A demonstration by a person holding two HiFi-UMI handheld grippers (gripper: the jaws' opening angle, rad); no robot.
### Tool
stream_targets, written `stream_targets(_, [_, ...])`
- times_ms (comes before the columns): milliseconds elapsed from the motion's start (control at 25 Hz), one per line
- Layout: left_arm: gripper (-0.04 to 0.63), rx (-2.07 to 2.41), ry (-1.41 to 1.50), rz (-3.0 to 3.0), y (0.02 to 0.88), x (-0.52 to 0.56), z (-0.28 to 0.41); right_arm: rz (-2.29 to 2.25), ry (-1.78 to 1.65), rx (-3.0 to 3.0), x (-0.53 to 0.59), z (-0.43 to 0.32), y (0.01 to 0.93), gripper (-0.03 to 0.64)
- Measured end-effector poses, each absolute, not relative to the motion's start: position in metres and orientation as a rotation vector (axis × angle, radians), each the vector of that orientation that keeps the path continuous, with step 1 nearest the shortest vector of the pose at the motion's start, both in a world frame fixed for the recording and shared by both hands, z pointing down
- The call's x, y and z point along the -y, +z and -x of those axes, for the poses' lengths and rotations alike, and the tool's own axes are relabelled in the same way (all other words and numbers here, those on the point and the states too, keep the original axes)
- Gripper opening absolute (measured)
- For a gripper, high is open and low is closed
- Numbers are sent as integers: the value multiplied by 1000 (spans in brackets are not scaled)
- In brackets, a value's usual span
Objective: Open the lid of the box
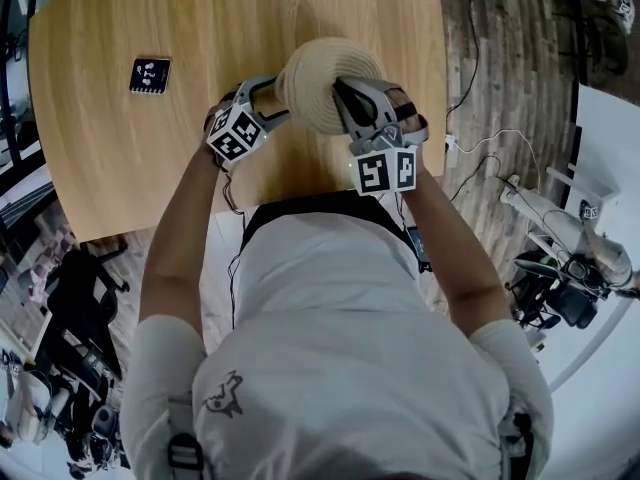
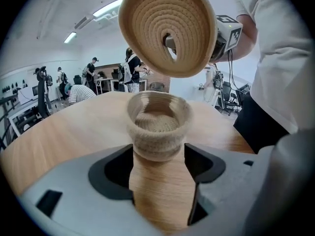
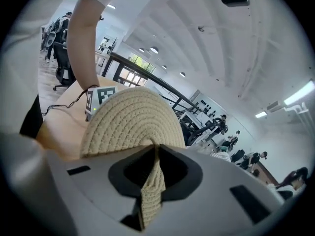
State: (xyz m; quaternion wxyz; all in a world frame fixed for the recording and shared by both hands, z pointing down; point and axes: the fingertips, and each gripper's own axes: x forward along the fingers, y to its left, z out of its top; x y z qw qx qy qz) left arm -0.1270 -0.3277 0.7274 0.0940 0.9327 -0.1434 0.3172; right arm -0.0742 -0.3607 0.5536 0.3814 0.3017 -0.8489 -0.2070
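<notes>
A round woven rope lid (image 1: 325, 78) hangs tilted above the table, with my right gripper (image 1: 342, 90) shut on its rim. In the right gripper view the lid (image 3: 133, 119) stands on edge, its rim pinched between the jaws (image 3: 153, 154). Below it, in the left gripper view, the small woven box (image 2: 158, 127) stands open on the wooden table, the lid (image 2: 170, 31) above and clear of it. My left gripper (image 2: 160, 154) holds the box's base between its widely spread pads, which touch both sides. In the head view the lid hides the box.
The wooden table (image 1: 120, 138) has a black marker card (image 1: 150, 74) at its far left. Cables and equipment lie on the floor to the right (image 1: 560, 258). People stand far off in the room (image 2: 88, 75).
</notes>
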Motion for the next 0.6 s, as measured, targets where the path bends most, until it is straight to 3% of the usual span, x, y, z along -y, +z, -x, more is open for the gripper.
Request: stream_targets(600, [316,825,565,-2733,580,331,160,-948,-279,2429,336,65,473,37])
